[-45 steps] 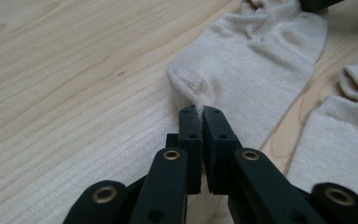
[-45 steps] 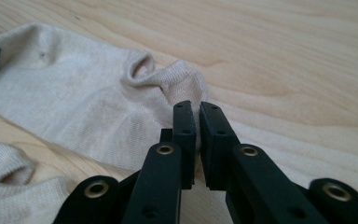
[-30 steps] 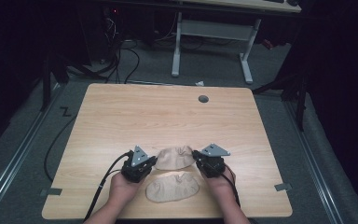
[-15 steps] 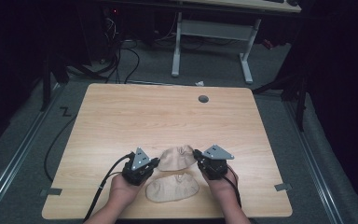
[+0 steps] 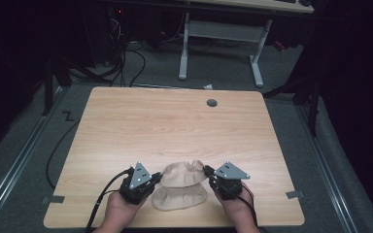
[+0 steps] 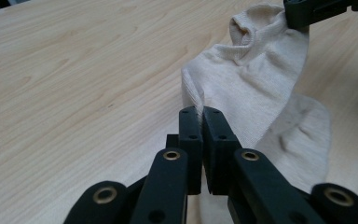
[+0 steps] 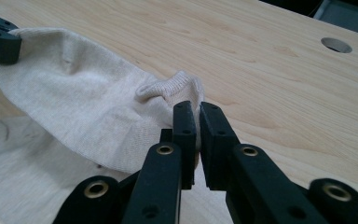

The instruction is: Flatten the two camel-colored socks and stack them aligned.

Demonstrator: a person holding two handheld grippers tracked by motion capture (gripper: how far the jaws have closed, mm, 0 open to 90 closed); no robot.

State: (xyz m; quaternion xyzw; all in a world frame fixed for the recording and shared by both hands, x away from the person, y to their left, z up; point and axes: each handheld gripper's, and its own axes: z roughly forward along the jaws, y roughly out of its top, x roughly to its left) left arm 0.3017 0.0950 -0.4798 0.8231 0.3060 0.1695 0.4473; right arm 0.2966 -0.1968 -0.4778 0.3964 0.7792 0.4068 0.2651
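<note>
Scene: a light wooden table [image 5: 175, 131] seen from above, with a person's two hands at its near edge, each holding a black two-jaw gripper.
Upper sock: a beige ankle sock [image 5: 183, 174] stretched between the two grippers, near the middle of the table's near edge, its body lifted a little off the wood.
Lower sock: a matching second sock [image 5: 180, 198] lying flat on the table just under the first and partly covered by it.
Left gripper: the left gripper [image 6: 200, 114] has its jaws pressed together on one end of the upper sock, pinching a thin fold of knit.
Right gripper: the right gripper [image 7: 193, 112] pinches the other end, beside the ribbed cuff [image 7: 170, 85], jaws nearly closed on the fabric.
Handling: the sock looks light, soft and limp; it sags and creases between the grips and will likely stretch rather than hold a shape.
Where to hold: the doubled edge at toe and cuff seems the surest place, since a single layer could slip free.
Table detail: a round cable hole [image 5: 211, 103] sits near the far edge.
</note>
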